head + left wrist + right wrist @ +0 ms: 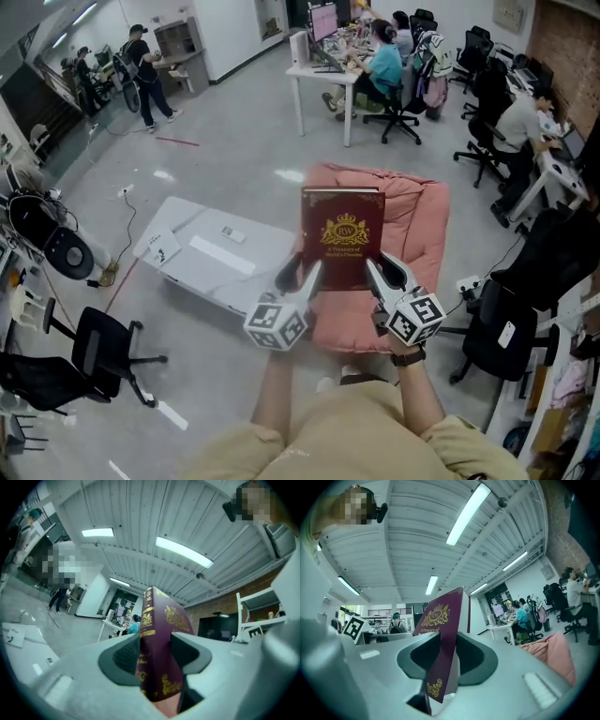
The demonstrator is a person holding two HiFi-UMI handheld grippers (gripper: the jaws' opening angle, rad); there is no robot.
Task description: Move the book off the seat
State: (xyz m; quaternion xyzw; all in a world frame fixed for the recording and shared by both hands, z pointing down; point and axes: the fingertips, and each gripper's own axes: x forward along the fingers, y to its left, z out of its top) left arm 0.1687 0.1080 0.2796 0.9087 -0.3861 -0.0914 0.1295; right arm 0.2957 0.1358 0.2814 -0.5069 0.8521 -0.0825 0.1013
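1. The book (341,234) stands upright in the air with its cover toward the person; it hangs above the pink seat (419,211) and is clear of it; I judge the task half done: lifted, not yet set down anywhere.
2. The left tool (302,277) holds the book's lower left edge, on the spine side; in the left gripper view its jaws are closed on the book (161,630), with a pad against each cover.
3. The right tool (386,274) holds the lower right edge; in the right gripper view its jaws are narrowed onto the book (440,634) near the page side, with the gilt crest showing above them.
4. So the book sits between the two tools, pinched low at both bottom corners, with most of it rising above the jaws.
5. To do this step well, carry both tools sideways together at one pace, so the book neither twists nor bends; the white surface (211,253) just left of the seat looks the likeliest place for it.
6. Lower the book until it rests fully there, and only then open the jaws; let one side go early and the book would swing on the other.
7. Both holds are low, so the book may tip forward or back; move it slowly and hold it level.
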